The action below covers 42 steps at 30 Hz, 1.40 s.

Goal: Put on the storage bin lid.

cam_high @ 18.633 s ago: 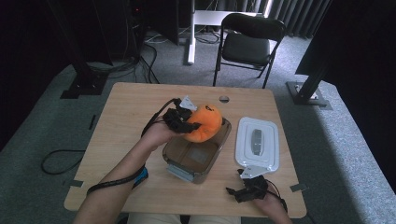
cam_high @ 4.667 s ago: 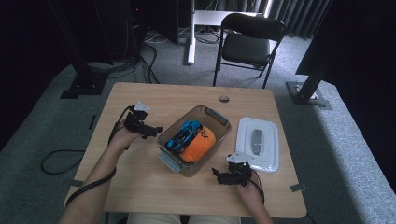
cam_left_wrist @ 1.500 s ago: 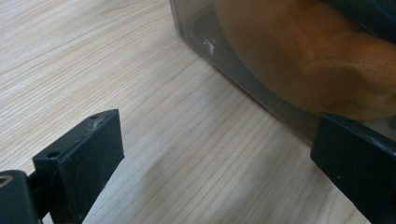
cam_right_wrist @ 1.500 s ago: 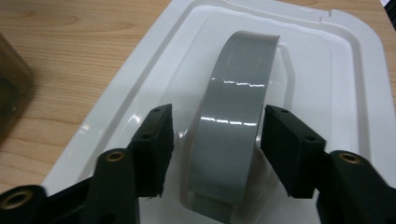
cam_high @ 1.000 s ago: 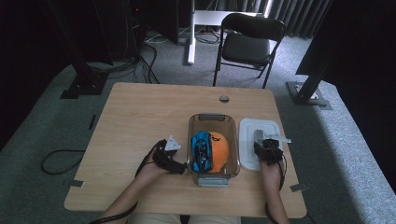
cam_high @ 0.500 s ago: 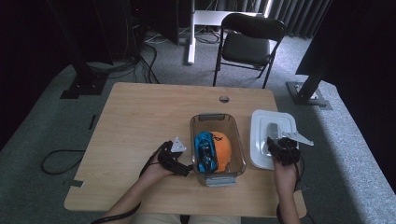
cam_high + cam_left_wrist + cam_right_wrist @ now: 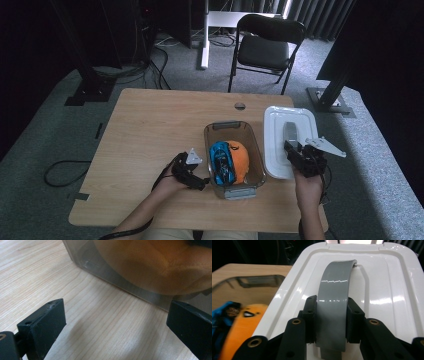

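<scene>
A clear plastic box point(image 7: 232, 131) stands on the wooden table point(image 7: 150, 125) with an orange plush toy point(image 7: 240, 157) and a blue toy car point(image 7: 221, 160) inside. My right gripper point(image 7: 295, 151) is shut on the grey handle point(image 7: 334, 302) of the white lid point(image 7: 280, 125), which is lifted and tilted to the right of the box. In the right gripper view the pads clamp both sides of the handle. My left gripper point(image 7: 197, 180) rests low at the box's left side, jaws open; its view shows bare table between them and the box wall point(image 7: 117, 282) ahead.
A black folding chair point(image 7: 265, 47) stands beyond the table's far edge. A small round hole point(image 7: 240, 106) marks the tabletop near the far edge. A metal stand base point(image 7: 330, 100) sits on the carpet at the right. Bare tabletop spreads to the left of the box.
My right gripper has risen with the white lid by its handle, lifting it off the table to the right of the box. The left gripper has stayed beside the box.
</scene>
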Available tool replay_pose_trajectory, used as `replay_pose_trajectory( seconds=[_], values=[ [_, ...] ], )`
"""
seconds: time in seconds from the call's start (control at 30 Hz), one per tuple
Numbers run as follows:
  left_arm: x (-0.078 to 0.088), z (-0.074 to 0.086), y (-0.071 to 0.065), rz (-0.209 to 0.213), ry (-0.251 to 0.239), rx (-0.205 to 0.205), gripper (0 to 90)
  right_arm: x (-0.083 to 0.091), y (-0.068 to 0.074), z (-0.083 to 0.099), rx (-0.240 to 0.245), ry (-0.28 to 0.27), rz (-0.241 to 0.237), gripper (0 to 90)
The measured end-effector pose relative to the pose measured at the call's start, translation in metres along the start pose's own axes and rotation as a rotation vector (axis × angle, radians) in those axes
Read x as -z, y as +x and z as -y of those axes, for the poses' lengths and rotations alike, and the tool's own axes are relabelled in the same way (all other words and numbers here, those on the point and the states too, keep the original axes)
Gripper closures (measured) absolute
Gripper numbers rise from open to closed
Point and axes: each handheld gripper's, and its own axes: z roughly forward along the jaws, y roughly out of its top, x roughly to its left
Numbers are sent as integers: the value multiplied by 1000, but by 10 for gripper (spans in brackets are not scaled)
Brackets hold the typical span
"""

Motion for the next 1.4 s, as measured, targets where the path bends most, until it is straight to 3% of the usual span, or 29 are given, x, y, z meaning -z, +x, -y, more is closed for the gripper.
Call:
replay_pose_trajectory(
  seconds=[0.17, 0.7, 1.03, 1.4],
  values=[
    [-2, 0, -2, 2, 5, -3, 29, 0, 15, -4, 20, 4, -62, 677],
    [-9, -6, -12, 13, 7, -16, 29, -5, 56, -6, 92, 26, -196, 677],
    [-6, -2, -10, 17, 1, 0, 29, -11, 74, -4, 118, 43, -257, 677],
    [0, 7, -3, -8, 0, 30, 29, -24, 99, -1, 145, 84, -323, 676]
  ],
)
